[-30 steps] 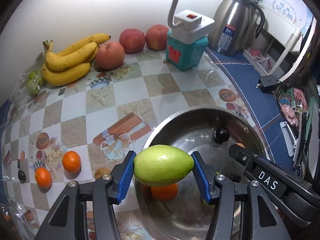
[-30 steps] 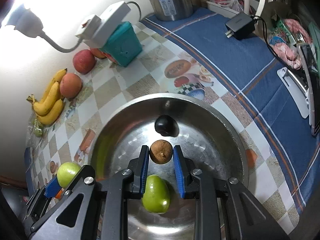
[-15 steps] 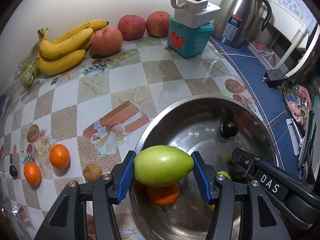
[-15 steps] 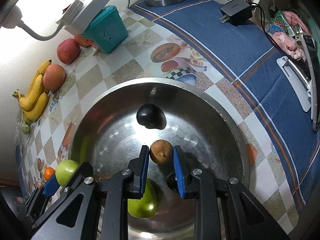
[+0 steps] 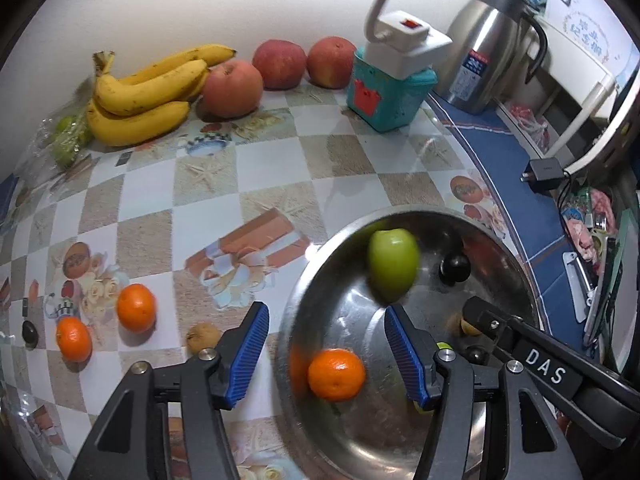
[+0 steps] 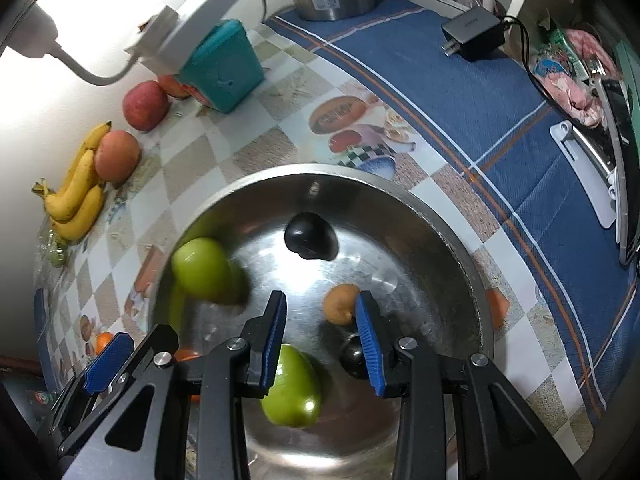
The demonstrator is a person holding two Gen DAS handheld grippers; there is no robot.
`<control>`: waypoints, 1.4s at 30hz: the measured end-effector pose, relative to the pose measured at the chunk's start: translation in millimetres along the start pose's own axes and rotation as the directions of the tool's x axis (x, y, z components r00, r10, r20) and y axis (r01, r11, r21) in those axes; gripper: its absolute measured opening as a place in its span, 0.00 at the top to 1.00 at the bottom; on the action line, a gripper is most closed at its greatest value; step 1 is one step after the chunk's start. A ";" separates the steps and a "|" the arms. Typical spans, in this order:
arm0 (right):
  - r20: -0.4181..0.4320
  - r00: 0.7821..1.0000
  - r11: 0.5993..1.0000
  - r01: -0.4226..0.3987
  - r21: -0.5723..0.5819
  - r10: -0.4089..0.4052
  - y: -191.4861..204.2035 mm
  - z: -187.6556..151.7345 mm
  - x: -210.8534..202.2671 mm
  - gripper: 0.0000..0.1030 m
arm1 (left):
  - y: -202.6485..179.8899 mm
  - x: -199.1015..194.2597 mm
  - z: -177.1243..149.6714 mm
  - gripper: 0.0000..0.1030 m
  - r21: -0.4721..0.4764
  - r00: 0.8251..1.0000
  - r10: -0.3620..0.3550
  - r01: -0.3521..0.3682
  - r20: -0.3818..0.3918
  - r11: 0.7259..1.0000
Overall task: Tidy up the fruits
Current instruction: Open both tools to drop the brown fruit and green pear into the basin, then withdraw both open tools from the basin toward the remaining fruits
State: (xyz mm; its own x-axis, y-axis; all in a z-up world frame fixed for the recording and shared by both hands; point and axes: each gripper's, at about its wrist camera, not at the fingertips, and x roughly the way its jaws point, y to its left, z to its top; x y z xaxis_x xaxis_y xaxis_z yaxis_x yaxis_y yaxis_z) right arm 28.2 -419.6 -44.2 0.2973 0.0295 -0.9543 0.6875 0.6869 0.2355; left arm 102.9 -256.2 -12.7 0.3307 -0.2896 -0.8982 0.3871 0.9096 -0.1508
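A steel bowl (image 5: 320, 268) (image 6: 452, 232) holds a green fruit (image 5: 393, 267) (image 6: 202, 270) blurred by motion, a second green fruit (image 6: 292, 388), an orange (image 5: 336, 374), a small brown fruit (image 6: 339, 309) and dark round fruits (image 6: 310, 236). My left gripper (image 5: 326, 354) is open and empty over the bowl's near rim. My right gripper (image 6: 322, 338) is open and empty above the bowl; the brown fruit lies just beyond its right finger. Two oranges (image 5: 135, 307) and a small brown fruit (image 5: 202, 336) lie on the table left of the bowl.
Bananas (image 5: 140, 96) and three apples (image 5: 232, 88) line the back wall. A teal box with a white lamp base (image 5: 388, 92) and a steel kettle (image 5: 492, 44) stand behind the bowl. A charger (image 6: 472, 36) and clutter lie on the blue cloth to the right.
My left gripper opened and let go of the green fruit, which dropped into the bowl. My right gripper opened and let go of the small brown fruit, which now lies in the bowl.
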 end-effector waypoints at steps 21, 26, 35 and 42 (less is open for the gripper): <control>0.039 0.999 0.983 -0.023 -0.183 0.031 47.6 -36.8 -33.7 0.64 | 108.7 -50.5 -38.2 0.23 -0.276 0.992 0.127 -0.117 0.017 0.954; 0.038 0.999 0.972 0.002 -0.234 0.007 61.9 -43.6 -30.7 0.64 | 119.5 -55.4 -43.0 0.23 -0.311 0.992 0.120 -0.107 0.023 0.944; 0.008 1.000 0.956 0.022 -0.291 -0.021 78.2 -52.6 -18.5 0.42 | 134.5 -49.1 -50.5 0.04 -0.368 0.990 0.142 -0.138 -0.016 0.920; 0.018 0.999 0.949 0.040 -0.312 -0.037 82.0 -54.8 -14.8 0.17 | 142.4 -41.8 -55.4 0.00 -0.398 0.987 0.156 -0.162 -0.047 0.903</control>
State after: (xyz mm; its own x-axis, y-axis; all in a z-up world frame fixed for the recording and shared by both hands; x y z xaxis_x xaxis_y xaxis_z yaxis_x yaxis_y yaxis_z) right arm 43.9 -324.0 -20.9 0.2835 -0.0086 -0.9589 0.4584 0.8796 0.1276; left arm 96.5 -98.1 -19.5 0.3462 -0.1295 -0.9292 -0.0469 0.9868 -0.1550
